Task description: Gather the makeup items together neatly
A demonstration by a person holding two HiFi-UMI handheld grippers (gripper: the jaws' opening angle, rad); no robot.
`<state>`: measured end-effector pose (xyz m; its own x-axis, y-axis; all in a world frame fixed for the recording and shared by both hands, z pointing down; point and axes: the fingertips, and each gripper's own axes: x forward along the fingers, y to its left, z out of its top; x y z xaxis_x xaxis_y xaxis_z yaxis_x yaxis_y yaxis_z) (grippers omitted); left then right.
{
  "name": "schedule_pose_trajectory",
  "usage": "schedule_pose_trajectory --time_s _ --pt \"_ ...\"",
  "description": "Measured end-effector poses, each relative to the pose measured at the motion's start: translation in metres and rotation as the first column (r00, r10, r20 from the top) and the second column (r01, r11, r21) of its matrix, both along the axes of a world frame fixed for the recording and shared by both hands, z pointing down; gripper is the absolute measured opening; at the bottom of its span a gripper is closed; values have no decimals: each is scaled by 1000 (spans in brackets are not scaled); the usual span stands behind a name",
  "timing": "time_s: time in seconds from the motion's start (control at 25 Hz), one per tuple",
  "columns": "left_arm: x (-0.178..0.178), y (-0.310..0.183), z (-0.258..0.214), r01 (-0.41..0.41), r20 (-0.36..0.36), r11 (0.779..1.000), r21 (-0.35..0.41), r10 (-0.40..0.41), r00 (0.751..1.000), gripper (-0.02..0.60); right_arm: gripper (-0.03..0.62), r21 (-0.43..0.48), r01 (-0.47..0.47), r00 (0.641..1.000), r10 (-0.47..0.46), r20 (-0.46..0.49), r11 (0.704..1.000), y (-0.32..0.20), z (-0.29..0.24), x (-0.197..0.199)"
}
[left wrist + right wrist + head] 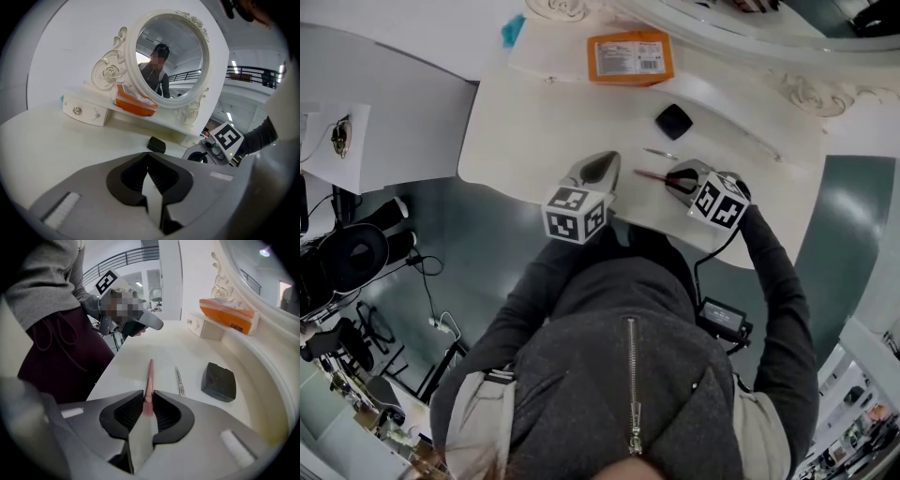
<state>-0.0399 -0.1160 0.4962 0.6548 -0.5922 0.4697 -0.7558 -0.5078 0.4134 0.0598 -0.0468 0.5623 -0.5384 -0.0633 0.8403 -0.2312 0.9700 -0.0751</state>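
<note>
A slim pink makeup pencil (150, 376) lies along the white vanity top, and my right gripper (148, 405) is shut on its near end. In the head view the pencil (651, 175) sticks out leftwards from the right gripper (679, 181). A thin silver stick (180, 380) lies just right of the pencil, and a black compact (219, 381) sits further right. The head view shows the stick (661, 154) and the compact (673, 121) beyond the pencil. My left gripper (600, 169) hovers shut and empty to the left. From the left gripper (149, 164) the compact (156, 144) lies ahead.
An orange box (630, 58) rests on the raised shelf in front of the oval mirror (171, 56). A small white drawer (84, 110) sits at the shelf's left end. The table edge (534, 192) curves close to the person's body.
</note>
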Motion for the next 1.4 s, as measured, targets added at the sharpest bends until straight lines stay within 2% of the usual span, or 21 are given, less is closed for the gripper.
schedule_pose_trajectory --time_s 0.2,0.32,0.6,0.76,0.88,1.0,1.08,1.12,1.2,1.28,1.32,1.36,1.4 --pt "-2 0 2 8 2 1000 -1 -8 1000 11 76 21 9 1000 -9 -7 1000 -1 0 0" --pt "-2 -1 1 13 -1 1000 0 -13 1000 11 135 36 -16 1000 16 3 999 -6 -3 3" --pt "-1 -3 -2 8 -9 1000 -4 -8 1000 11 143 78 -54 998 52 30 996 -9 -25 8" --pt "1 -4 -18 3 -49 1000 3 -3 999 11 135 108 -197 974 183 133 974 -15 -63 9" --pt "7 -4 -34 -16 -78 1000 18 18 997 11 133 90 -348 920 321 225 933 -19 -94 12" --pt "14 -4 -44 -40 -92 999 34 43 995 11 133 70 -494 841 456 290 867 -28 -119 16" --pt "18 -3 -48 -59 -95 997 39 63 994 11 132 37 -609 752 562 345 792 -35 -137 17" --pt "21 -3 -50 -69 -94 997 42 73 993 11 123 1 -668 688 617 381 744 -38 -148 17" --pt "25 -2 -54 -84 -92 995 51 88 992 11 108 -92 -768 536 716 447 633 -43 -167 14" --pt "28 -1 -59 -90 -98 994 56 95 991 11 78 -174 -839 379 783 493 515 -47 -182 10" --pt "30 -1 -61 -92 -104 994 58 98 990 11 64 -201 -863 312 800 512 464 -49 -186 6" --pt "31 0 -63 -94 -108 994 61 101 989 11 43 -216 -879 261 809 527 424 -51 -189 3" --pt "33 0 -64 -96 -110 993 65 103 989 11 9 -226 -890 228 814 535 397 -53 -188 -3"
